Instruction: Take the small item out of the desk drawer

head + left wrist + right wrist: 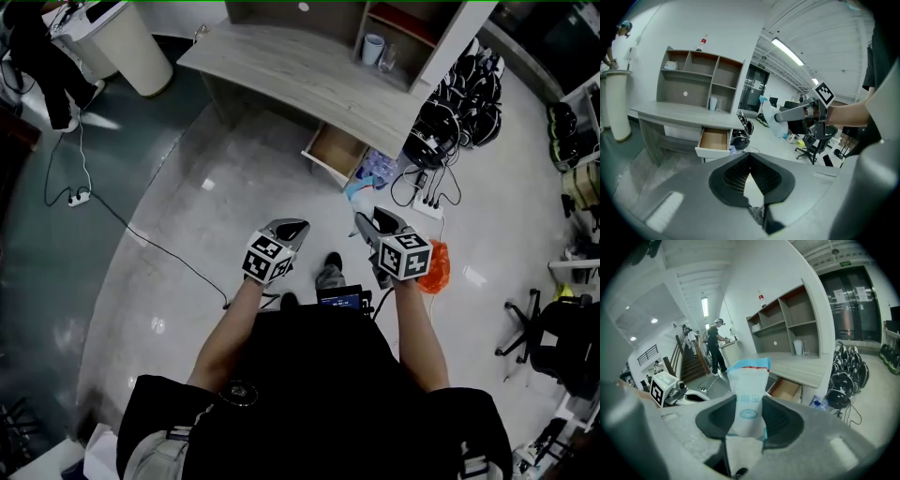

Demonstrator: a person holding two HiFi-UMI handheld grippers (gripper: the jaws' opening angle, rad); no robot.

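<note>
The desk drawer (336, 150) stands pulled out under the grey desk (281, 66), and I see nothing inside its wooden interior (714, 139). My right gripper (367, 221) is shut on a small white packet with blue edges (749, 394), held up in the air in front of me. The packet (359, 194) sticks out past the jaw tips toward the drawer (786, 389). The left gripper view shows the same packet (774, 121) from the side. My left gripper (289, 229) hangs beside the right one, its jaws meeting at the tips with nothing between them (750, 161).
Black headsets and bags (459, 103) lie heaped right of the desk, with a power strip (427, 204) and cables on the floor. A bag of bottles (375, 169) sits by the drawer. An orange net bag (439, 267), an office chair (553, 328) and a white bin (122, 37) stand around.
</note>
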